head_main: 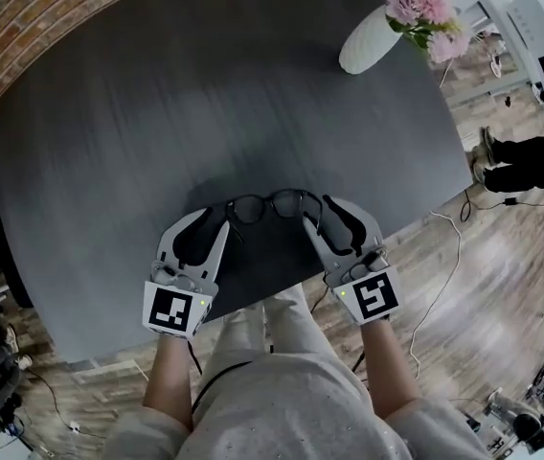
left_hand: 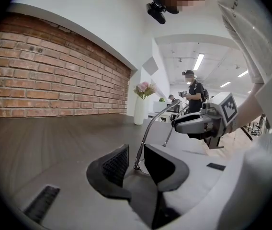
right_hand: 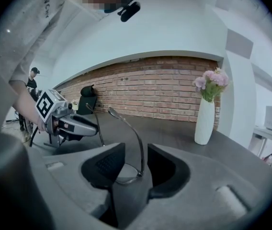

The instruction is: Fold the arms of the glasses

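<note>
Dark thin-framed glasses point(head_main: 272, 204) sit near the front edge of the dark grey table point(head_main: 157, 113), between my two grippers. My left gripper point(head_main: 213, 220) reaches in at their left end. In the left gripper view its jaws point(left_hand: 136, 159) stand apart around the hinge, with a gap on each side, and one unfolded arm point(left_hand: 150, 128) rises between them. My right gripper point(head_main: 328, 211) reaches in at the right end. In the right gripper view its jaws point(right_hand: 136, 159) are apart around the lens rim and the other unfolded arm point(right_hand: 135, 133), and its pads do not touch them.
A white vase point(head_main: 368, 41) of pink flowers stands at the table's far right, also seen as a vase point(left_hand: 139, 110) and a vase point(right_hand: 204, 121). A brick wall point(left_hand: 54, 80) runs behind the table. A person point(left_hand: 193, 92) stands farther back. Someone's legs point(head_main: 531, 161) are on the floor at the right.
</note>
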Tool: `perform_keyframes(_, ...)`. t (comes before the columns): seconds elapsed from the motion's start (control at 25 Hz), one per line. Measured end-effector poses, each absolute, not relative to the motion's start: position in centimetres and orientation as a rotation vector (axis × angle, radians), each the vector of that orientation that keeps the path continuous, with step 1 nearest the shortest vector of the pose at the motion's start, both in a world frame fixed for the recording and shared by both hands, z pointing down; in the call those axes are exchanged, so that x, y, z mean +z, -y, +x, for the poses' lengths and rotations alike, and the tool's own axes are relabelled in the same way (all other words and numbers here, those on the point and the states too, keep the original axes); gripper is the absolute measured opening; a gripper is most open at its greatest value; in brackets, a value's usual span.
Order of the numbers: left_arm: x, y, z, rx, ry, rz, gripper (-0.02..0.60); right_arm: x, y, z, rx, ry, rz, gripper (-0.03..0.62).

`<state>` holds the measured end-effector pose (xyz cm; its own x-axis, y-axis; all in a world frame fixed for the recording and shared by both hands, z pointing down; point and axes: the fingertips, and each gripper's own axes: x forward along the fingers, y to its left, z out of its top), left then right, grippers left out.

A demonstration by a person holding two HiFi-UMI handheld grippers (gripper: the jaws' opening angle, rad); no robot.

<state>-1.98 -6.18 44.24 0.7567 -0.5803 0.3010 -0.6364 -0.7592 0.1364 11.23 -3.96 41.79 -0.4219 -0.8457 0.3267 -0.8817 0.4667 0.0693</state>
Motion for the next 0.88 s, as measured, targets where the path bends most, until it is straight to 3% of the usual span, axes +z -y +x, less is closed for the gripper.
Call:
perform_keyframes(0.44,45.5,7.3,-1.9,0.383,0.973,2.688,0.097,42.4,5.3,10.6,0.09,2.396,1.387,0.028)
perform_keyframes(0.88,45.7,7.1,-2.0,0.38,0.967,2.685,0.097,43.5,5.7,8.5,-0.038,2.324,1.231,0.014)
